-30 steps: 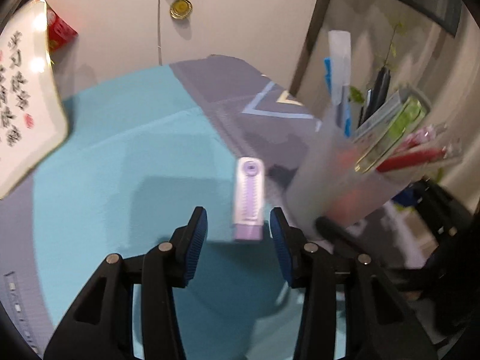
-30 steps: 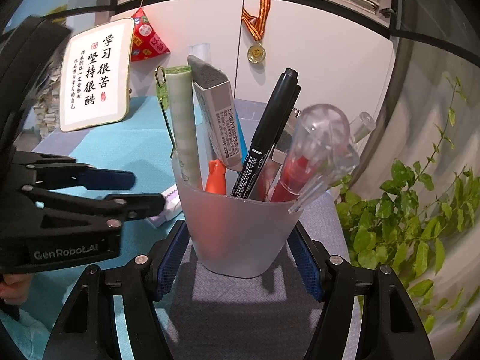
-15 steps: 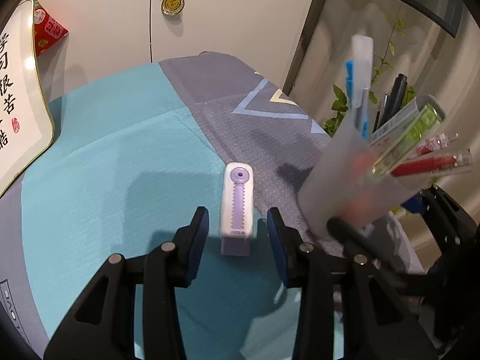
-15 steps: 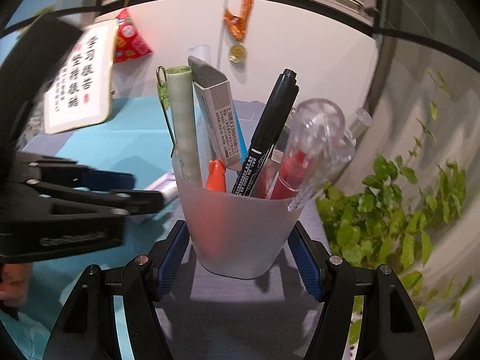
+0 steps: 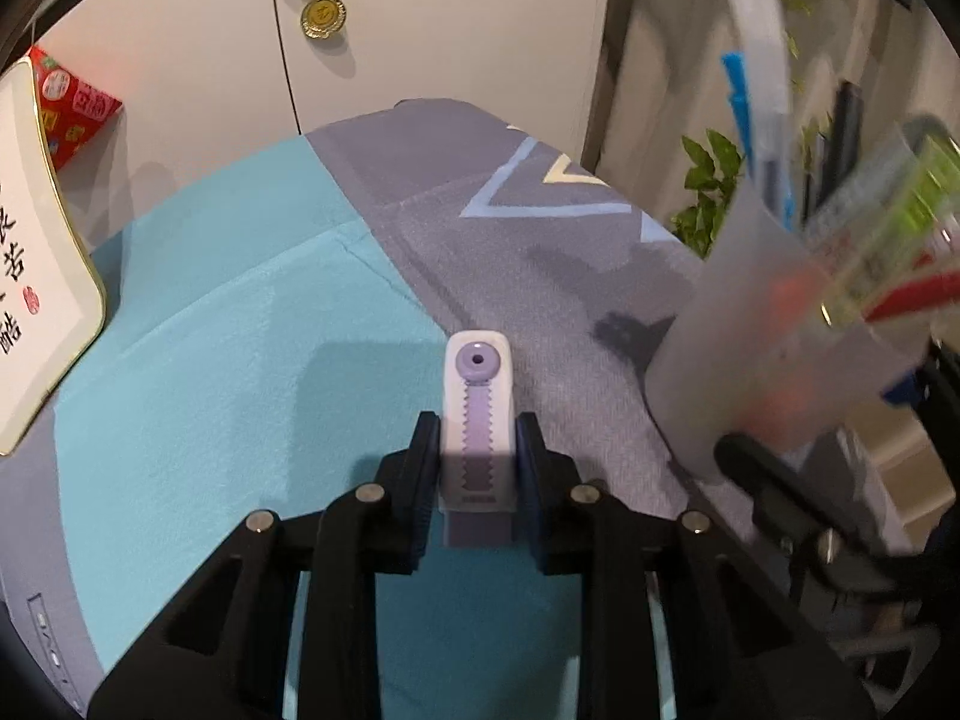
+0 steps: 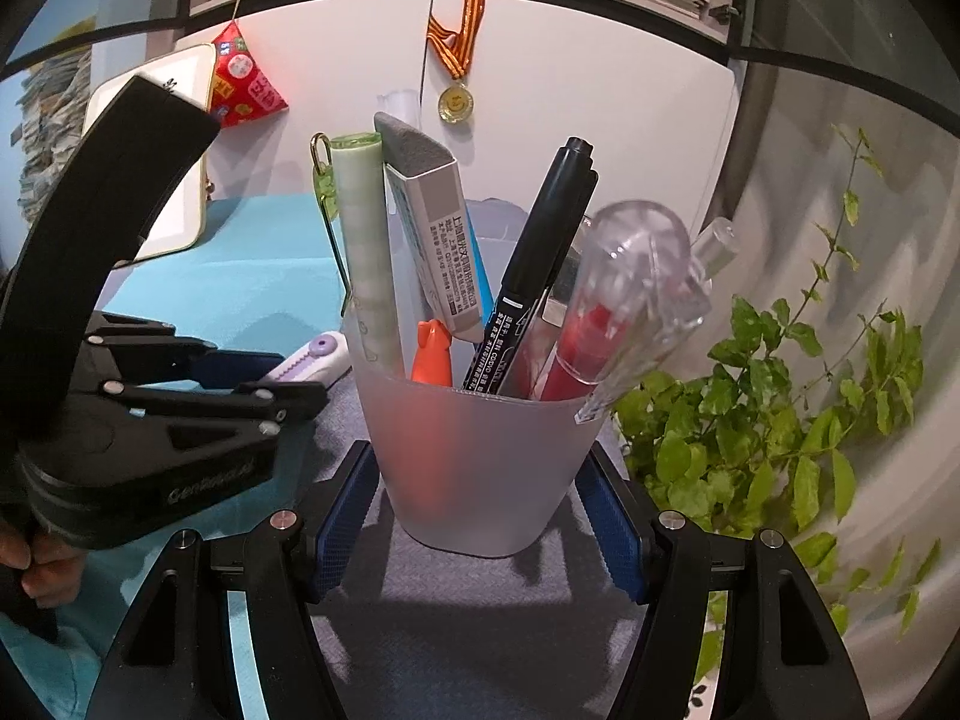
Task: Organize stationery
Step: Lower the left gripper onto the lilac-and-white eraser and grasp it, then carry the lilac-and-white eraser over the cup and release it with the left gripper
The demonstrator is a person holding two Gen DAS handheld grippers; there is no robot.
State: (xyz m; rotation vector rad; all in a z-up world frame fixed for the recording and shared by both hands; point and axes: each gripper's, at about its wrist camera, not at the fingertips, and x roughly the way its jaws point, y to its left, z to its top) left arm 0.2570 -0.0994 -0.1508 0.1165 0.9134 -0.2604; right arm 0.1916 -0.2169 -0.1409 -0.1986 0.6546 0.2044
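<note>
Closing over the last second, the left gripper (image 5: pixel 477 456) has advanced along the white-and-lilac plastic correction-tape dispenser (image 5: pixel 477 420), which previously lay untouched ahead of wide jaws; its jaws have just been closing and now flank the dispenser's sides, pads against it.

Left wrist view. Item: dispenser, lying on the teal-and-grey patterned tablecloth (image 5: pixel 240 372) at the seam between teal and grey, round lilac end pointing away, near end between the black fingers with blue pads (image 5: pixel 528 450). Item: frosted translucent plastic pen cup (image 5: pixel 768 360), blurred, at right, near the dispenser but apart from it, filled with stationery. Backdrop: white framed calligraphy plaque (image 5: pixel 36 276) at left, gold medal on striped ribbon (image 5: pixel 323 15) on the white wall.

Right wrist view. Item: right gripper (image 6: pixel 480 498), jaws set wide and clamped on the pen cup (image 6: pixel 480 468), blue pads against its lower walls. Contents: pale green checked stick (image 6: pixel 366 252), grey-and-white boxed eraser (image 6: pixel 432 228), black marker (image 6: pixel 534 264), red pen with clear bulbous cap (image 6: pixel 624 288), orange item (image 6: pixel 432 354) low inside. Item: left gripper (image 6: pixel 312 375) at left, fingers around the dispenser (image 6: pixel 315 357), which lies just left of the cup. Backdrop: green leafy plant (image 6: pixel 780 408) at right; a person's fingers (image 6: pixel 36 564) at lower left.
</note>
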